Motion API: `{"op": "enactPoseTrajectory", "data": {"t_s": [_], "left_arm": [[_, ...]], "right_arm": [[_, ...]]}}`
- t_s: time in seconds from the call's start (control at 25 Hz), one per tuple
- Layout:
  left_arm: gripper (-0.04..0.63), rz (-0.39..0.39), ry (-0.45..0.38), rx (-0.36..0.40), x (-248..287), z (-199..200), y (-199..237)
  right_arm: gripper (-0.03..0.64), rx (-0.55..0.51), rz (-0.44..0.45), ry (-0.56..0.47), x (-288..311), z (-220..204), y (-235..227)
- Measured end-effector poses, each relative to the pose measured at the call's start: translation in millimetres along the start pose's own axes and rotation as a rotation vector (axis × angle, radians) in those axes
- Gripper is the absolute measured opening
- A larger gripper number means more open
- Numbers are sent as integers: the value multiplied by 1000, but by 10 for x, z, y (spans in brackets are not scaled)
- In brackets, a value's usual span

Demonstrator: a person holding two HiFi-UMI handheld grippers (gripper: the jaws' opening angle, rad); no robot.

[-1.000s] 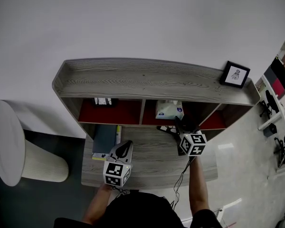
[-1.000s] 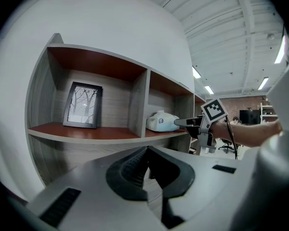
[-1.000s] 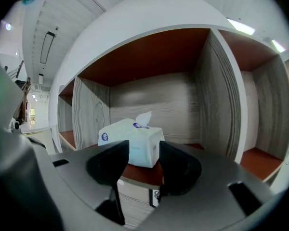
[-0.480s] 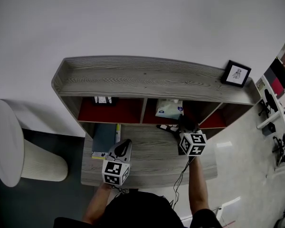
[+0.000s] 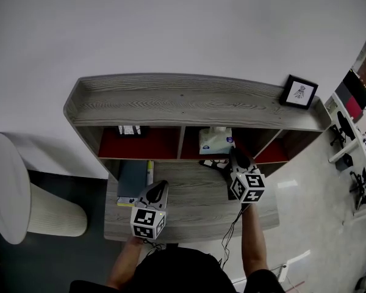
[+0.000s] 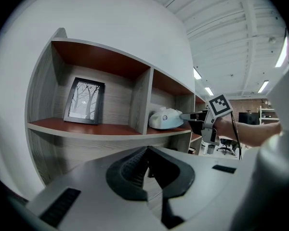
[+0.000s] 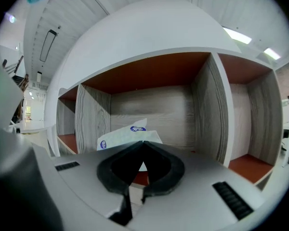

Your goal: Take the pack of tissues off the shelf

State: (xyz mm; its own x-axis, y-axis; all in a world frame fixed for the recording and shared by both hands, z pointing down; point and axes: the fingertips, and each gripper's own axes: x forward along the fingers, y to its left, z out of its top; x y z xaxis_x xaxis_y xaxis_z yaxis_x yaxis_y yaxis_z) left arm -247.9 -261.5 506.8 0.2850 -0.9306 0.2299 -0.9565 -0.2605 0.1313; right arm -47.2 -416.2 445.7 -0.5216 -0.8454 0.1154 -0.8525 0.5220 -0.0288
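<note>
tissue pack (image 5: 216, 141) inside shelf (image 5: 183, 99), picture frame (image 5: 299, 93) on top

The right claw (image 5: 235, 159) reaches forward, and its jaws have just closed on a thin edge of the pack of tissues (image 5: 215, 141). The left claw (image 5: 160, 187) is held nearer the body, jaws together and empty.

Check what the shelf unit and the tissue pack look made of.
By look: shelf unit, matte grey wood-grain board, likely laminate or real wood, streaky grain along every panel; compartment floors, smooth red; tissue pack, probably thin soft plastic film, a pale creased wrapper with printed blue logos, its sealed end standing up as a flap.
</note>
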Motion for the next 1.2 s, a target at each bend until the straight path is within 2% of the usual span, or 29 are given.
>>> {"op": "enactPoseTrajectory", "data": {"t_s": [0.6,1.2], "left_arm": [[5,-50,-1,20,56,29,-466],[5,-101,32,34,6,-82,-1127]], "right_arm": [[28,16,-16,-127,-718,417,-157],[28,47,-76,-123,-1625,129,-439]]}}
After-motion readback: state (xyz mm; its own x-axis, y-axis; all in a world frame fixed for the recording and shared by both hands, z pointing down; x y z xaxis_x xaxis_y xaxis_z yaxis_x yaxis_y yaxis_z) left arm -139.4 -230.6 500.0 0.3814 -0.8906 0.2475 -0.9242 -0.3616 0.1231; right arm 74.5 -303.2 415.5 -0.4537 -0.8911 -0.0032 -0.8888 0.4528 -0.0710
